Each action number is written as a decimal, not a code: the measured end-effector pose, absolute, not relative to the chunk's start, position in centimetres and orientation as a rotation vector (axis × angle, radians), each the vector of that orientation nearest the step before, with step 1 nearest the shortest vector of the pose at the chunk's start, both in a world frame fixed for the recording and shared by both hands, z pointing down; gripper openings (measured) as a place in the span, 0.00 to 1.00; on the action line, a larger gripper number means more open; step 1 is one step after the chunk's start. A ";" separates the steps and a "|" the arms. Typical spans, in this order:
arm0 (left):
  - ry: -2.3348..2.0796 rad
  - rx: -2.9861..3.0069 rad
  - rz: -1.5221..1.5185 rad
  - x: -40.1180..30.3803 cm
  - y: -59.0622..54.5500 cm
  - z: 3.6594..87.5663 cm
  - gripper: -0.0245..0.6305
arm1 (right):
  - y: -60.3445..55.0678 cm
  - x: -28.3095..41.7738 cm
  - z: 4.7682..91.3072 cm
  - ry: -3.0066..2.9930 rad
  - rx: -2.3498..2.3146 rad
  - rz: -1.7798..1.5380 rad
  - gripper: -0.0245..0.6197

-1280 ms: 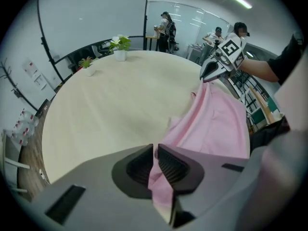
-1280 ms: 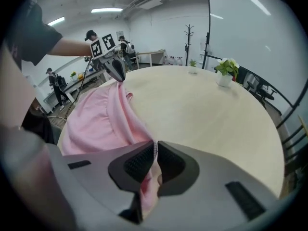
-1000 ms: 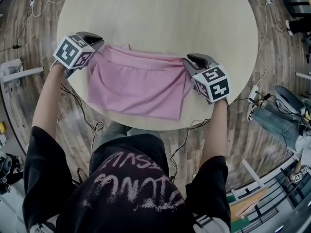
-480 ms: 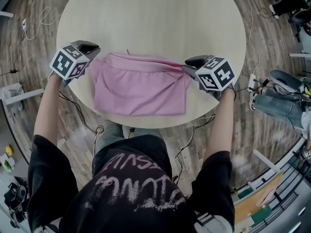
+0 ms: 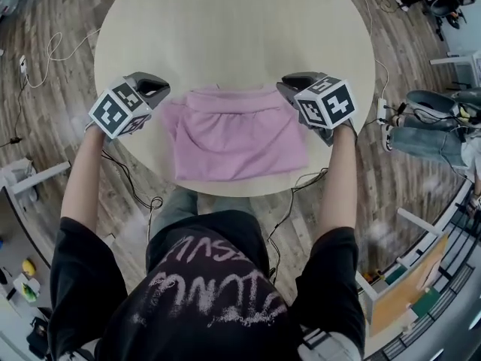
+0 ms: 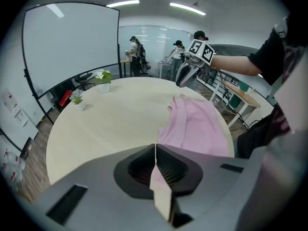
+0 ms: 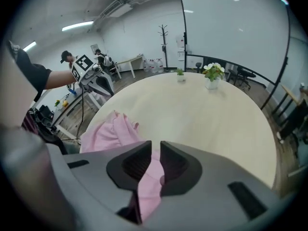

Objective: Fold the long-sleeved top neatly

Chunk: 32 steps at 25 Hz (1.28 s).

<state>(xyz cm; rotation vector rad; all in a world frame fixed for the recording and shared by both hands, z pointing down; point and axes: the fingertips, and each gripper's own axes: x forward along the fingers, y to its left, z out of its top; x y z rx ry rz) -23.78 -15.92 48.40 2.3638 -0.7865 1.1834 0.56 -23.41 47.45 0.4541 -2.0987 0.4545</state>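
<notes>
The pink long-sleeved top lies folded into a rough square near the front edge of the round pale table. My left gripper is at the top's far left corner, shut, with a thin strip of cloth pinched between its pads. From those jaws the top runs away to the right. My right gripper is at the far right corner. Its jaws are closing on a fold of pink cloth that they grip. The top bunches to the left.
Two small potted plants stand at the table's far side. Cables and a power strip lie on the wood floor around the table. People stand by desks in the background. The person's body is close to the table's front edge.
Both grippers have risen with the top's far corners. The right one moved more, sideways. The cloth's spread has narrowed and it now looks squarer.
</notes>
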 end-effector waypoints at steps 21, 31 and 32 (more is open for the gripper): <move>0.159 2.970 1.608 -3.8 -18.5 41.1 0.05 | -3.1 14.3 46.8 -2.003 1.403 0.833 0.05; 0.645 3.022 1.951 6.4 -19.1 47.1 0.06 | -4.0 16.6 51.7 -1.984 1.430 0.978 0.28; 0.672 3.015 1.976 7.3 -19.4 47.8 0.09 | -4.3 16.5 52.1 -1.990 1.405 0.989 0.32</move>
